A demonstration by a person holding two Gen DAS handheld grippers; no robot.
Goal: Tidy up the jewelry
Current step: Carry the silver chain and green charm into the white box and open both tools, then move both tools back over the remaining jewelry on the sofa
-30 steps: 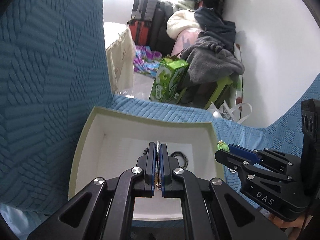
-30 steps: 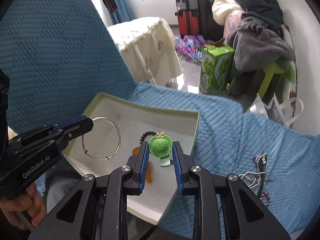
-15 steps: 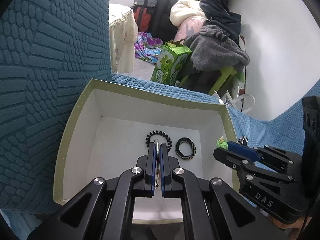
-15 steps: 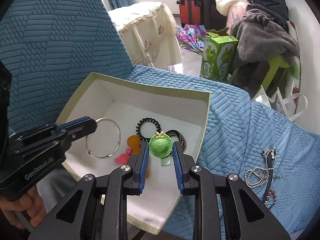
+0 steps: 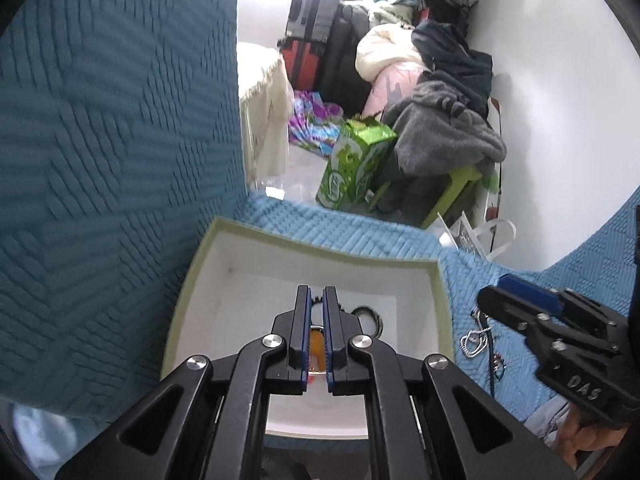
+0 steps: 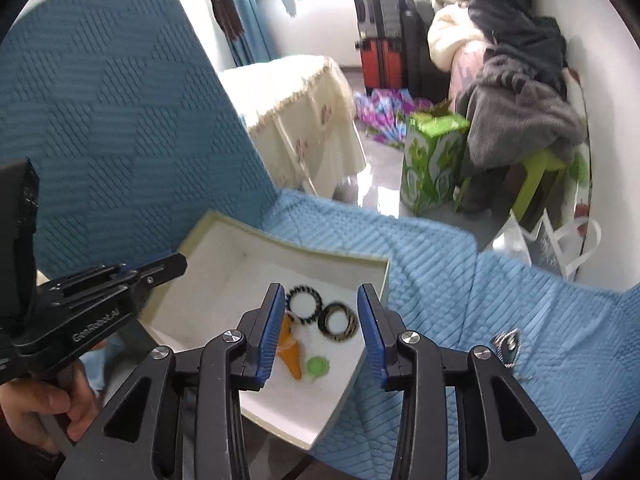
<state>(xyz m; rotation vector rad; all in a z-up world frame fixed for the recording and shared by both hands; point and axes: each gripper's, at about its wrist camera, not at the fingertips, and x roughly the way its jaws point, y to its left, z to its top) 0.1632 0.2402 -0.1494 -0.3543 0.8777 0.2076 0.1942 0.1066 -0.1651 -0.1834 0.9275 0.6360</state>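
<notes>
Right gripper [image 6: 320,300] hangs over the box [image 6: 280,242], jaws opening, about a third of the way apart, with nothing between the pads. Left gripper [image 5: 316,300] is over the same box, jaws opening but only a thin slit apart; no bangle between them, just the box floor and an orange clip [image 5: 316,346] seen through the gap.

The box is white inside with a pale green rim and sits on a light blue quilted cover [image 6: 520,312], against a darker blue backrest [image 6: 100,100]. The jewelry lies inside it, in the part of the floor nearest the right gripper. Black coil hair tie [image 6: 304,300] lies flat, touching or just beside the dark patterned ring [image 6: 339,322] to its right. The orange clip lies below them, long axis running diagonally from upper left to lower right, wide end at lower right; its upper end is hidden behind the right gripper's left finger. Green hat clip [image 6: 317,366] lies just right of the orange one, blurred, so I cannot tell which way it points.

Outside the box, a silver chain [image 5: 476,336] lies bunched on the cover, right of the box; its orientation is unclear. A hand [image 6: 36,404] holds the left gripper's handle.
</notes>
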